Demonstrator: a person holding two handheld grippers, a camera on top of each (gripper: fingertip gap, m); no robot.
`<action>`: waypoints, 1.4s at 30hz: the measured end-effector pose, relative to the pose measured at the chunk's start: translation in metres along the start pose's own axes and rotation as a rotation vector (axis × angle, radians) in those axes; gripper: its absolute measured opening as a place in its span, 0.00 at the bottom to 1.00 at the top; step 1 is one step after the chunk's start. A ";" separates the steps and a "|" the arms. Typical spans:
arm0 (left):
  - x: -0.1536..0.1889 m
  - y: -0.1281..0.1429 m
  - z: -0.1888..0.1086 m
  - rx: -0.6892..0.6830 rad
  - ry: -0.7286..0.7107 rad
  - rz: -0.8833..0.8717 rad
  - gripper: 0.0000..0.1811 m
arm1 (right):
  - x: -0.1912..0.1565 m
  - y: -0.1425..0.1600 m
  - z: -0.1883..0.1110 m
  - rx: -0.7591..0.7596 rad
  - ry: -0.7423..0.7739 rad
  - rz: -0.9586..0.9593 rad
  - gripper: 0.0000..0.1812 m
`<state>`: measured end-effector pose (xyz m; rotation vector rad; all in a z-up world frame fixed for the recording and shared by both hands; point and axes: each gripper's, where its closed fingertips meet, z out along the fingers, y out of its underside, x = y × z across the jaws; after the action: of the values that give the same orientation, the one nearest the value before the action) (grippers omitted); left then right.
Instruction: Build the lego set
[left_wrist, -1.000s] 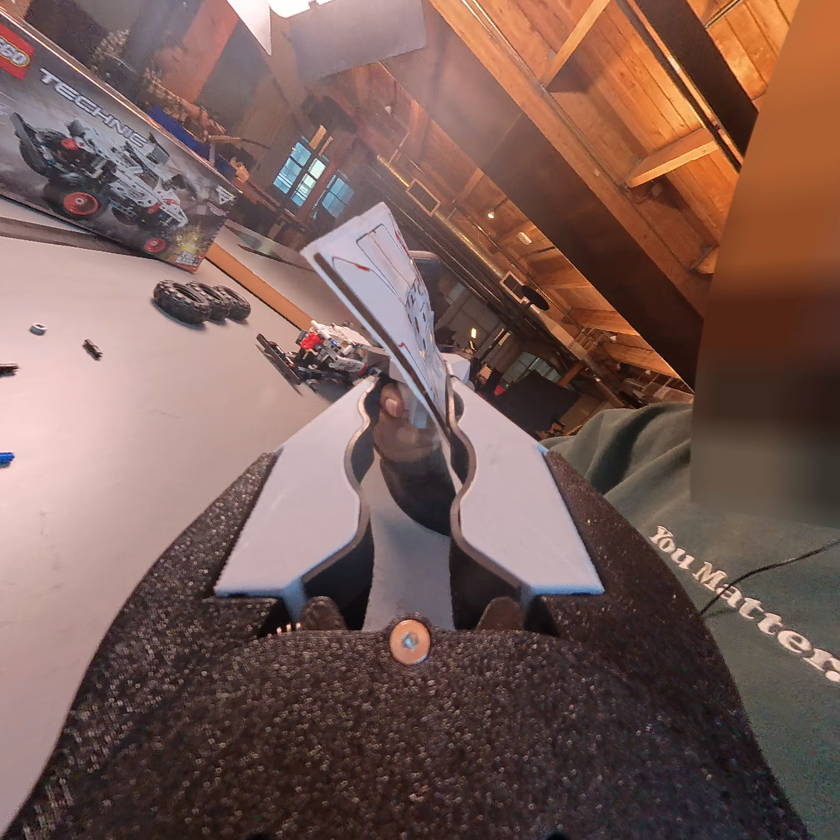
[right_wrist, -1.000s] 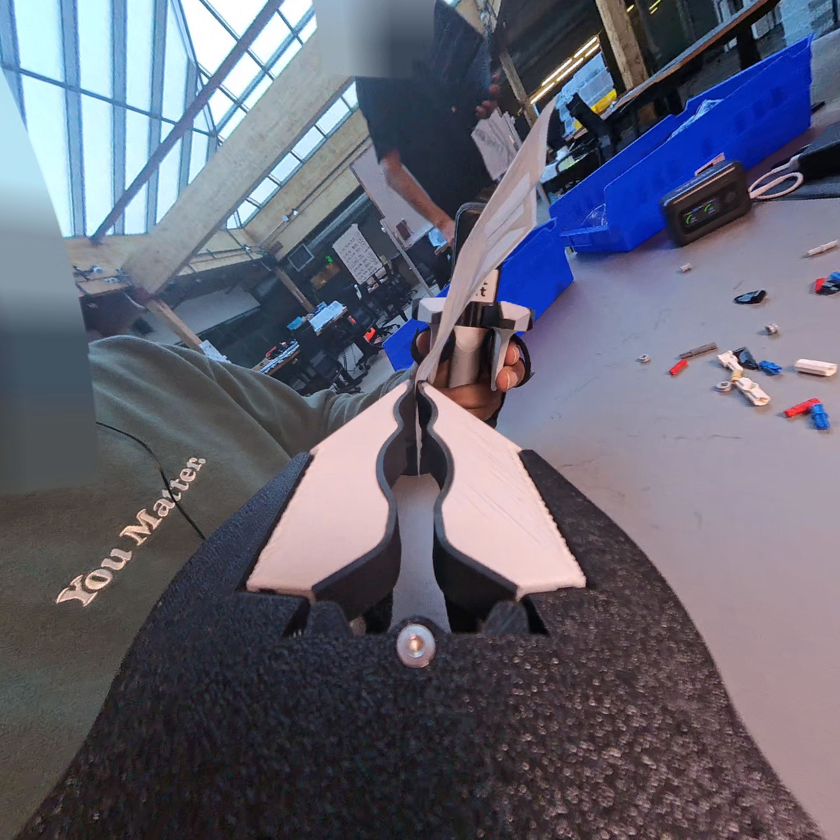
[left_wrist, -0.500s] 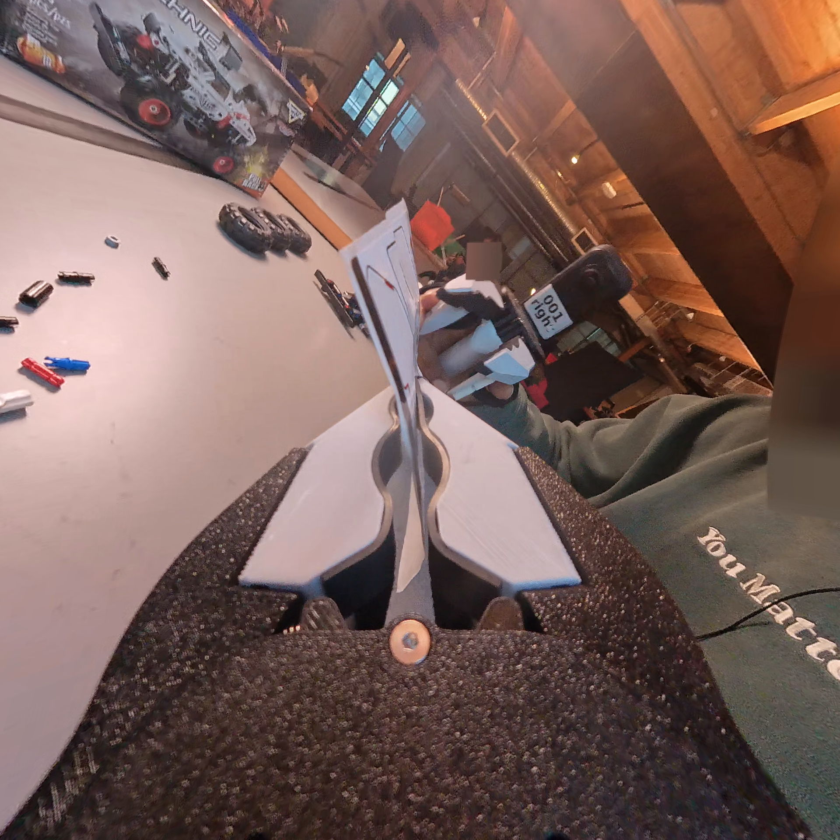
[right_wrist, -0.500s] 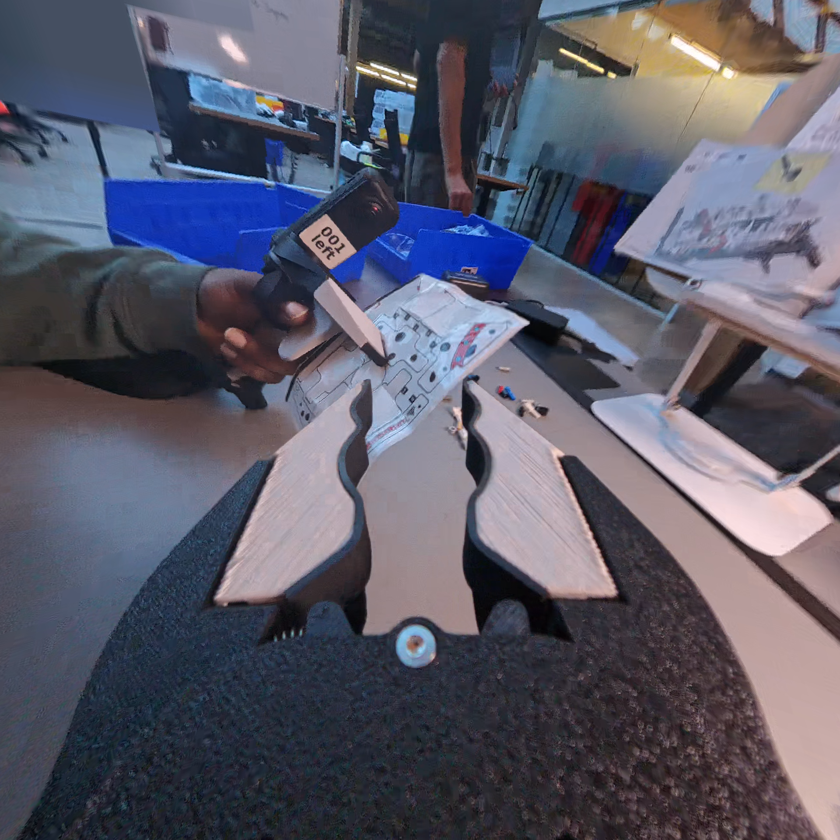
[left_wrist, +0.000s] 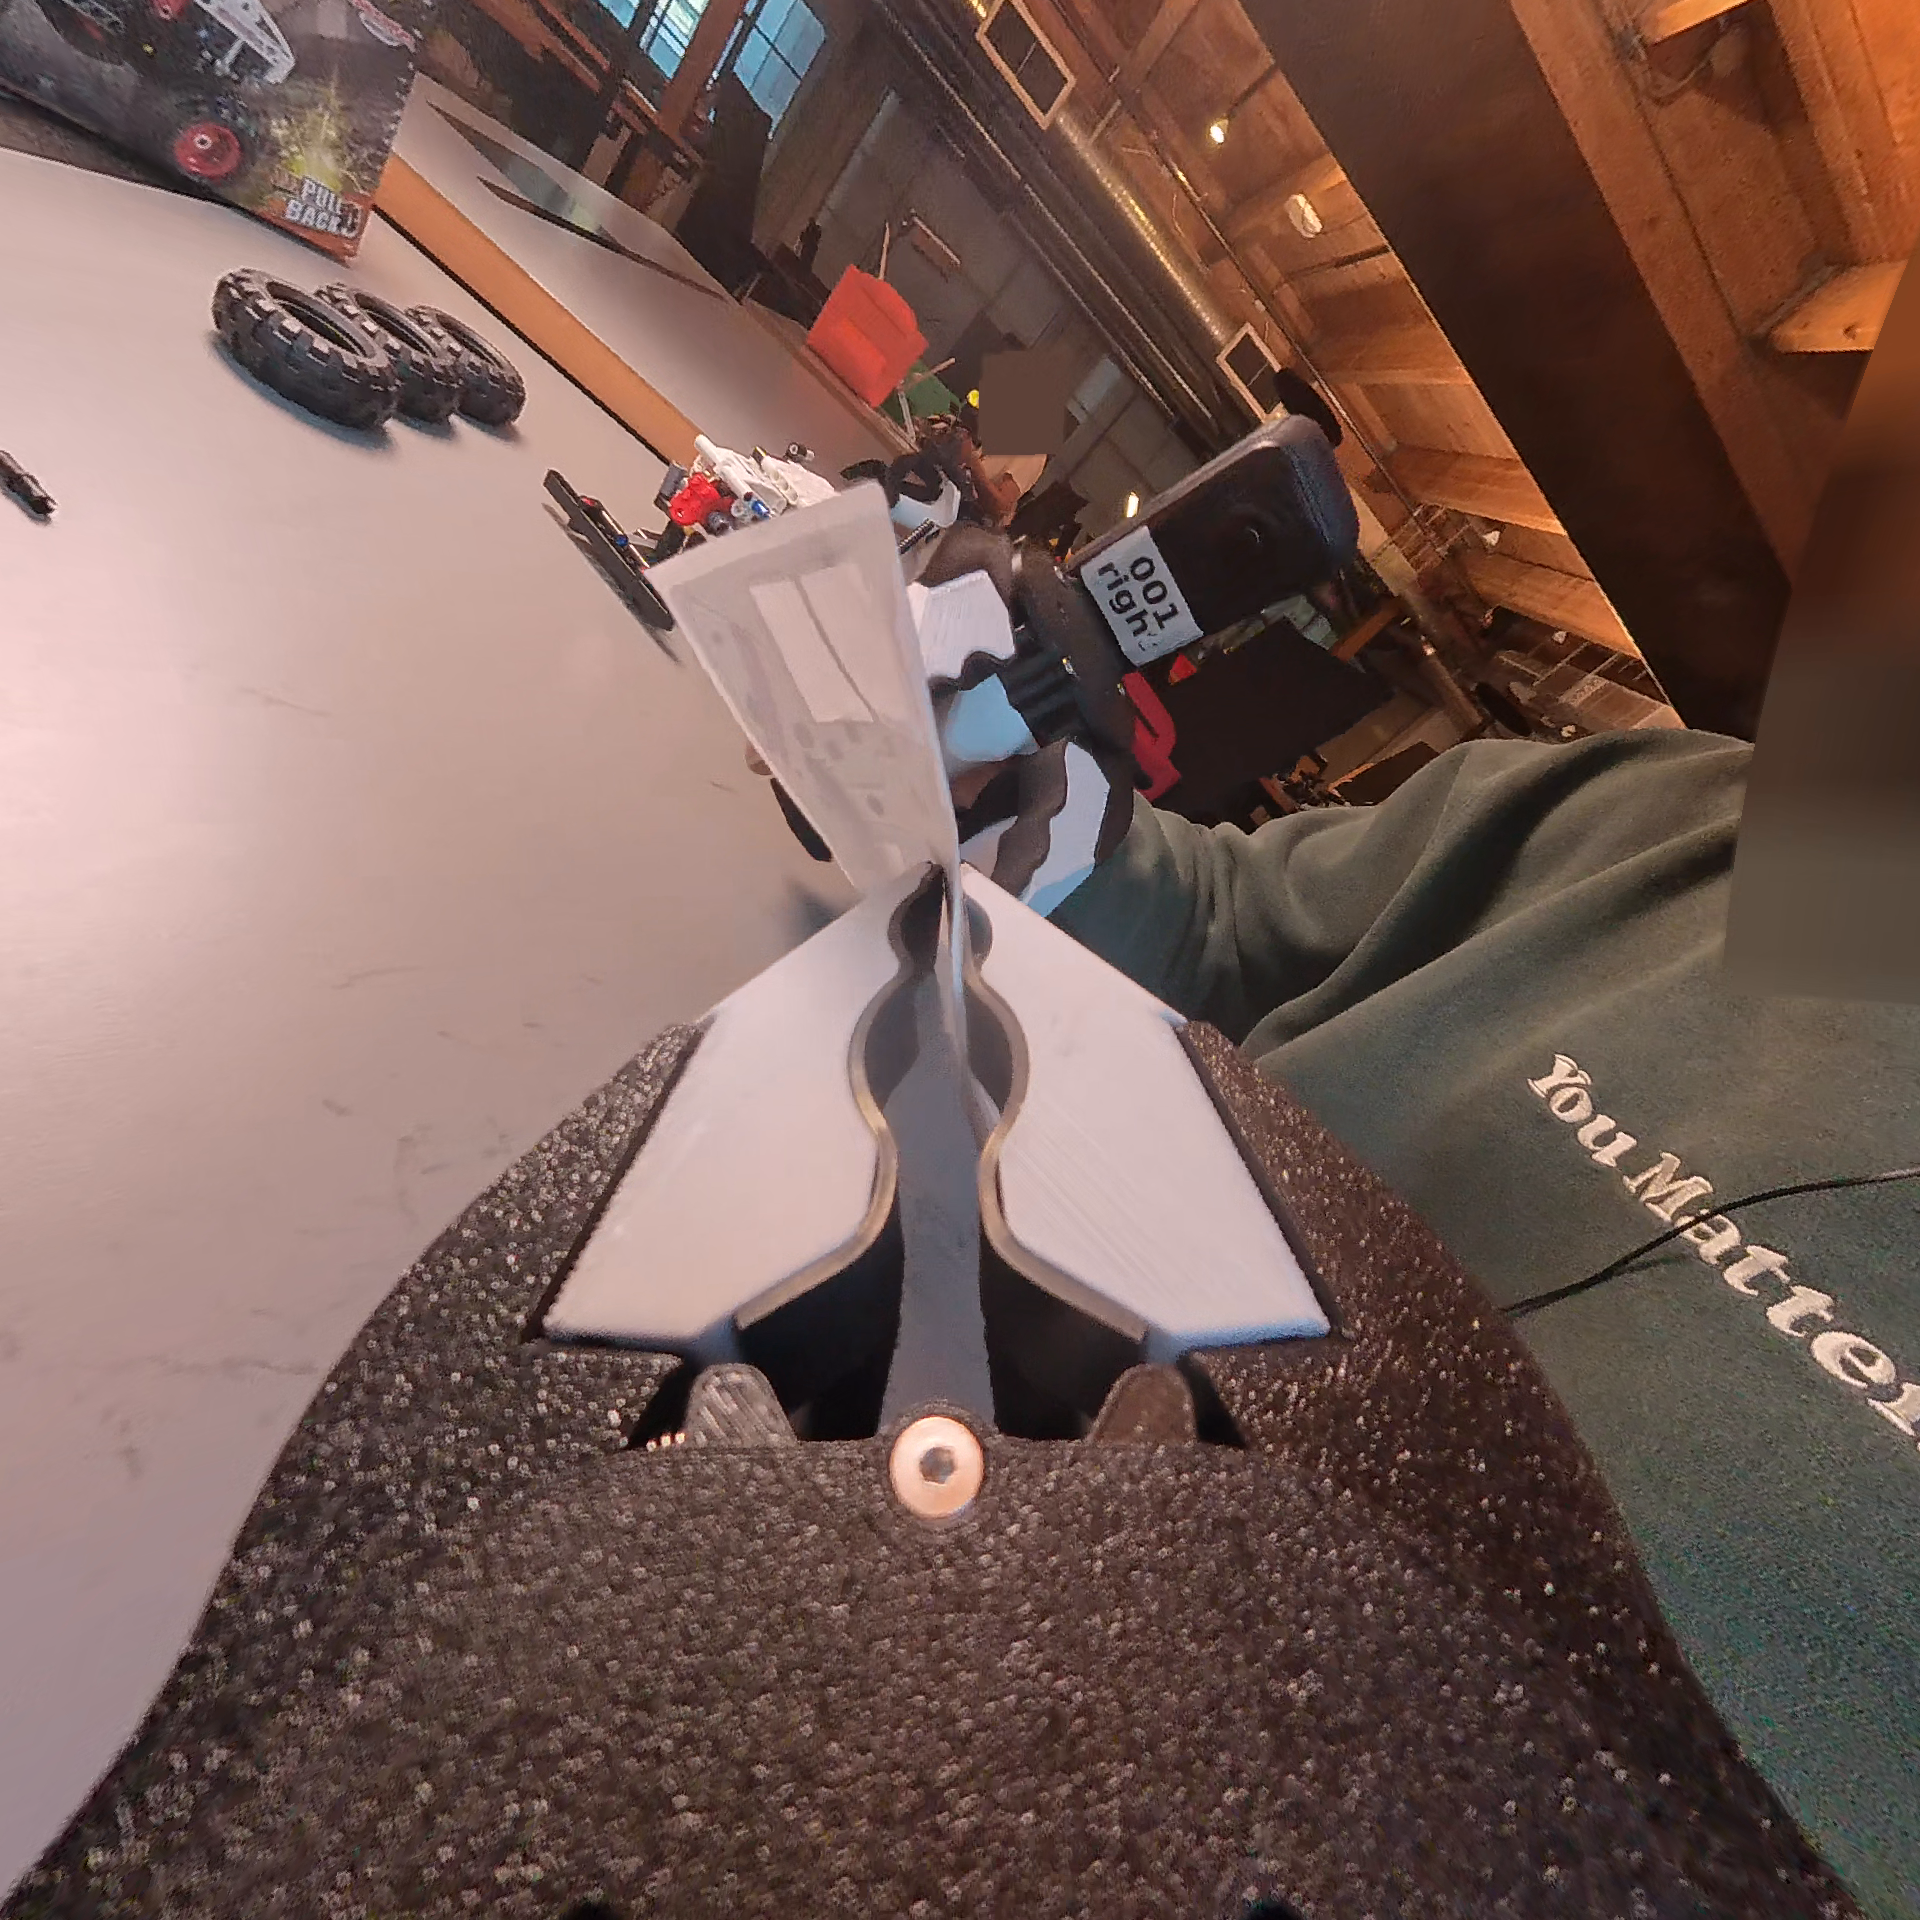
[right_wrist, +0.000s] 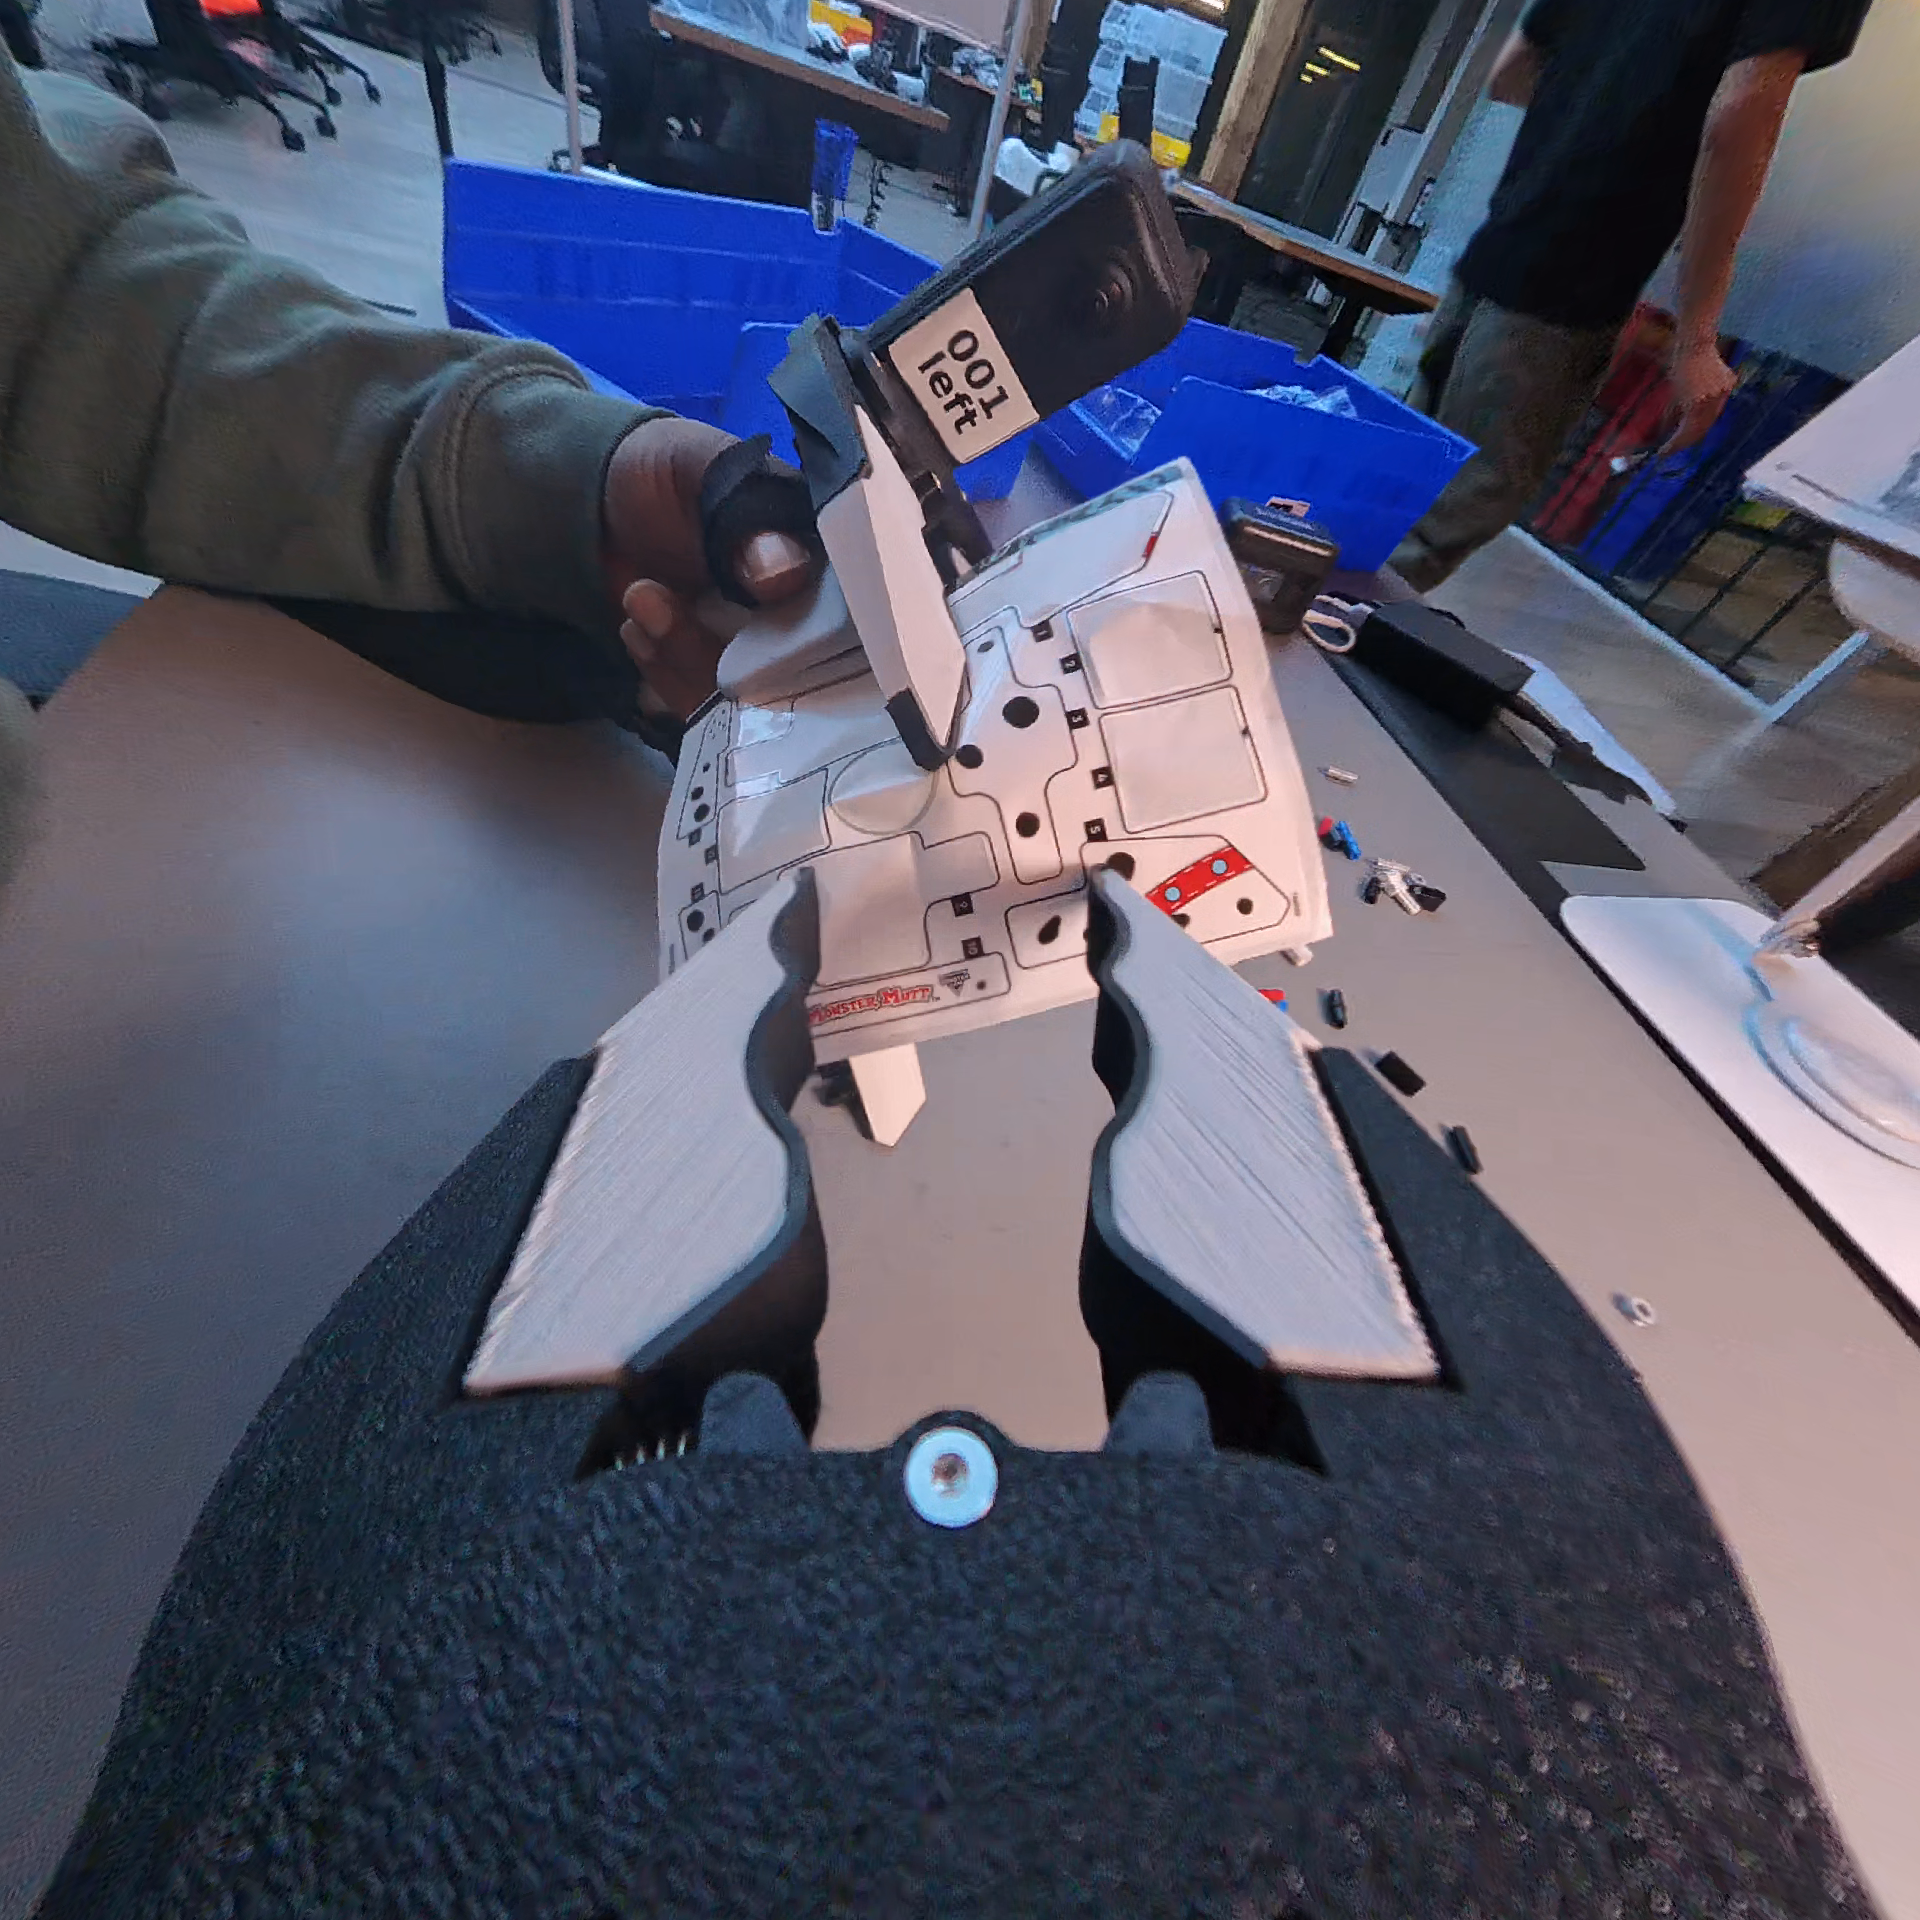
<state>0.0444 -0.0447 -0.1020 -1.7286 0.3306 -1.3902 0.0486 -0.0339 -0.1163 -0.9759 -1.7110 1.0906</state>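
My left gripper (left_wrist: 940, 883) is shut on the edge of a white sticker sheet (left_wrist: 821, 675) and holds it up above the grey table. In the right wrist view the sticker sheet (right_wrist: 1091, 748) faces me, with the left gripper (right_wrist: 920, 727) clamped on its upper left part. My right gripper (right_wrist: 951, 894) is open and empty, its fingertips just in front of the sheet's lower edge. It also shows in the left wrist view (left_wrist: 987, 675) behind the sheet. A partly built white, black and red lego model (left_wrist: 727, 499) lies on the table beyond.
Three black tyres (left_wrist: 353, 343) and the set's box (left_wrist: 208, 104) lie at the far left. Several small loose parts (right_wrist: 1392, 888) sit right of the sheet. Blue bins (right_wrist: 644, 260) stand behind, an instruction stand (right_wrist: 1766, 997) at the right. A person (right_wrist: 1621, 208) stands at the back right.
My right gripper let go of the sticker sheet, opened and swung round to face it. The left gripper keeps hold of the sheet and has tilted down toward the table.
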 end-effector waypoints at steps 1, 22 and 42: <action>0.001 0.000 0.000 -0.003 0.006 0.002 0.00 | 0.001 0.000 0.000 0.003 -0.002 0.018 0.31; -0.007 -0.009 -0.007 0.035 -0.070 0.079 0.07 | 0.017 -0.017 -0.013 0.144 -0.014 0.244 0.10; 0.008 -0.005 -0.002 -0.014 -0.006 0.048 0.00 | 0.024 -0.030 -0.016 0.199 -0.007 0.330 0.25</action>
<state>0.0438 -0.0484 -0.0926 -1.7252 0.3767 -1.3506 0.0512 -0.0168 -0.0778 -1.1508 -1.4441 1.4477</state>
